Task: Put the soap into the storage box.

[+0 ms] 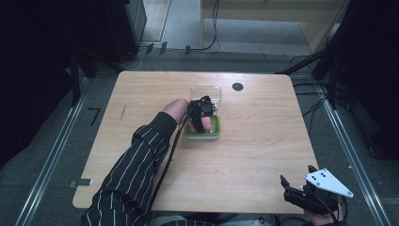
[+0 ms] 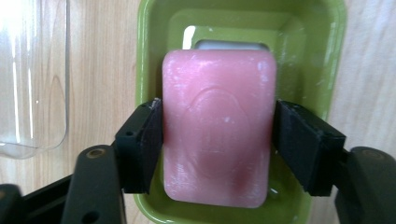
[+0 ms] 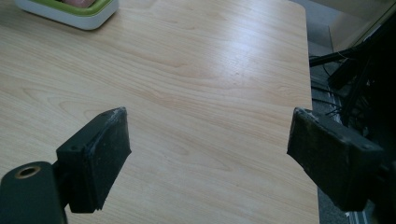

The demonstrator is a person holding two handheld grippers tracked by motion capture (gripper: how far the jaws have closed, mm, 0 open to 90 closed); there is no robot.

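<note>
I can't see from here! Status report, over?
Left gripper shut on pink soap over green dish. Right gripper open, idle near table edge. Clear lid beside dish.

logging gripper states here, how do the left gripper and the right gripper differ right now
The left gripper is shut on the pink soap bar over the green dish at mid-table; the right gripper is open and holds nothing. The left gripper is over the dish, beside the clear lid; the right gripper sits at the table's near right corner. Both have black jaws.
</note>
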